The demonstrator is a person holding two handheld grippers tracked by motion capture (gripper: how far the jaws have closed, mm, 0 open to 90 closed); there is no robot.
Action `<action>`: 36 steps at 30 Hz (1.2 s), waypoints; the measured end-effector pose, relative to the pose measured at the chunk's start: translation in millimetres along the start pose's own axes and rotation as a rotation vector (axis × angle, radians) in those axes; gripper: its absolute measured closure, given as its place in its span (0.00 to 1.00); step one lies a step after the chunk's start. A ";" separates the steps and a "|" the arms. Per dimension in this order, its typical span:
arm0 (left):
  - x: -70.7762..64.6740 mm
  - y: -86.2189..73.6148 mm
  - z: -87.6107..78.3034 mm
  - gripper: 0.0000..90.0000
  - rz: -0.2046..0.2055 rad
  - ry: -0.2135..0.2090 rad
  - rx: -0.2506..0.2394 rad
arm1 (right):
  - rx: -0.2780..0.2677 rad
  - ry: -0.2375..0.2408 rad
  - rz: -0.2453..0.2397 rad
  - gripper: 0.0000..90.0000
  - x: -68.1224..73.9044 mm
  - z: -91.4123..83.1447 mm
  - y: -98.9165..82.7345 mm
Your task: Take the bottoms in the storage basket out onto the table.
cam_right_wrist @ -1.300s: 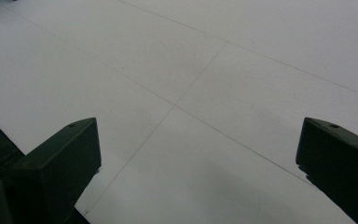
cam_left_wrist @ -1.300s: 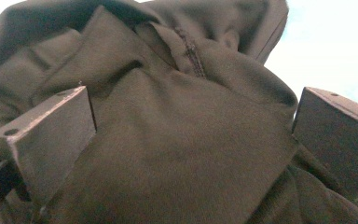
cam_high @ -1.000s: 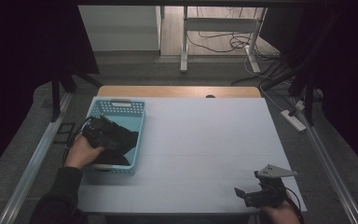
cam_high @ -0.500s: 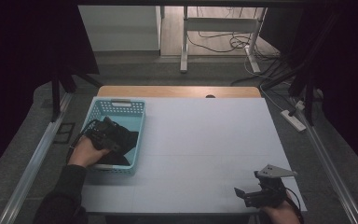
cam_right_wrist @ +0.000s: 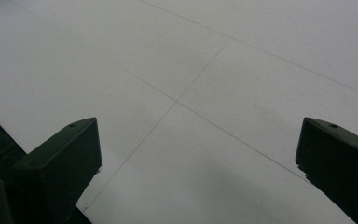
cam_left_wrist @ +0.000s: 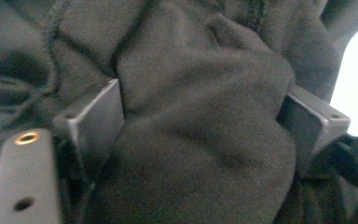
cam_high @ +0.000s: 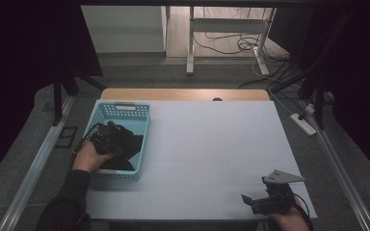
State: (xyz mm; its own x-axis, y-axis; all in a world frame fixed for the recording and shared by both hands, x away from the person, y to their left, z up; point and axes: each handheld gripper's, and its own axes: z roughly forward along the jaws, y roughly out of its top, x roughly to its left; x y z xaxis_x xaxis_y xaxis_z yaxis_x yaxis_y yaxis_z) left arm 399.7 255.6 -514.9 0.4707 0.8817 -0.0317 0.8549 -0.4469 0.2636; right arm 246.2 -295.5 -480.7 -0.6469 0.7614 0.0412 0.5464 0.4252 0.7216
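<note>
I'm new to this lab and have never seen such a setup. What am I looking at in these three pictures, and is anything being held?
A person at a white table holds a two-jaw gripper in each hand. The high view looks down from above; the other two come from cameras riding on the grippers. The left gripper reaches into a light blue basket; its jaws have just been closing, and a fold of dark cloth bulges between them, touching both pads. The right gripper rests open at the near right, over bare table.
</note>
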 end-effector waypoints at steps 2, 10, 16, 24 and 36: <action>-0.3 0.3 -0.4 0.29 0.005 -0.003 -0.002 | 0.000 0.000 0.000 0.00 0.0 0.0 0.0; -6.0 4.7 -5.6 0.75 0.024 0.018 -0.018 | 0.001 0.001 0.000 0.00 0.0 0.2 0.2; -3.3 7.0 -8.6 0.81 0.010 0.005 -0.014 | -0.002 0.003 0.001 0.00 -0.4 -0.1 0.1; 5.9 2.0 -27.7 0.82 -0.007 -0.045 -0.146 | -0.006 0.006 0.008 0.00 -1.0 -0.6 -0.1; 5.5 4.3 -61.7 0.82 -0.013 -0.078 -0.270 | -0.007 0.005 0.013 0.00 -1.2 -0.6 -0.1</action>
State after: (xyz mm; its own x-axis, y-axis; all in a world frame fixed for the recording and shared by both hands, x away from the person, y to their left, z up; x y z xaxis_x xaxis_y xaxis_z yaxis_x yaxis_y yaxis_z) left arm 392.5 267.9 -454.5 0.4842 0.8683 -0.1076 0.7766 -0.3699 0.5099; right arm 246.6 -296.7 -480.4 -0.6426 0.7643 0.0542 0.5511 0.4119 0.7256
